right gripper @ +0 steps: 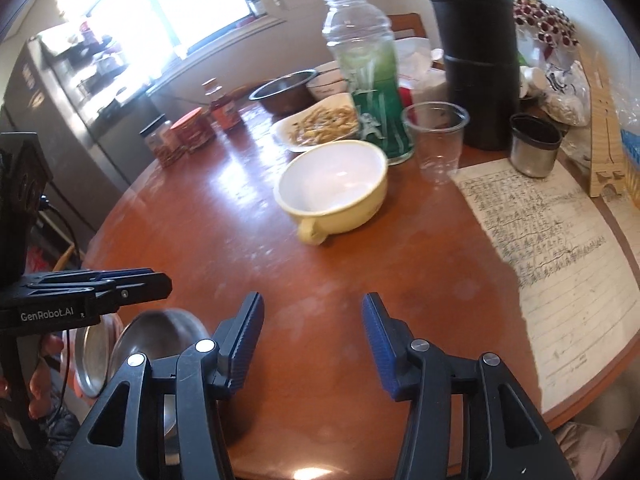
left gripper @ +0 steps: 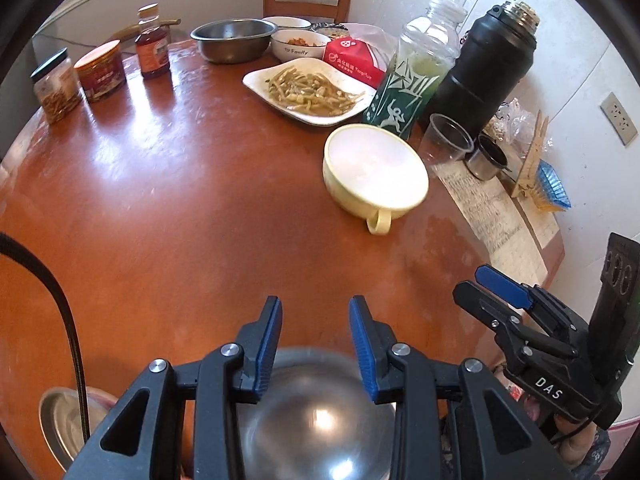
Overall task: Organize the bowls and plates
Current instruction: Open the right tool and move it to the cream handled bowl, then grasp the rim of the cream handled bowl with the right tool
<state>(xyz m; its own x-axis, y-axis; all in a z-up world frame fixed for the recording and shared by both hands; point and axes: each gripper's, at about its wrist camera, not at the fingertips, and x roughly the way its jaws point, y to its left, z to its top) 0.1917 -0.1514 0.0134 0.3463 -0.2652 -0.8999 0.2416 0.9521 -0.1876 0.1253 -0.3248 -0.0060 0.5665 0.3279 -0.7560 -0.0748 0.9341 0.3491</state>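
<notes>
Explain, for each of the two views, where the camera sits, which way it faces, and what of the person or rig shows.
Left wrist: on the left gripper, facing down over the table edge; the right gripper shows at right.
Right wrist: on the right gripper, facing across the table; the left gripper and a hand show at left.
Shared: the yellow bowl and black flask.

Three round steel bowls (left gripper: 231, 38) (left gripper: 316, 416) (left gripper: 60, 420) are showing, one far across the brown wooden desk (left gripper: 180, 200) and two at its near edge. One cream handled ceramic bowl (left gripper: 374, 170), one white square plate of green beans (left gripper: 308, 90) and three lidded food jars (left gripper: 56, 86) (left gripper: 101, 70) (left gripper: 152, 46) are standing there.
</notes>
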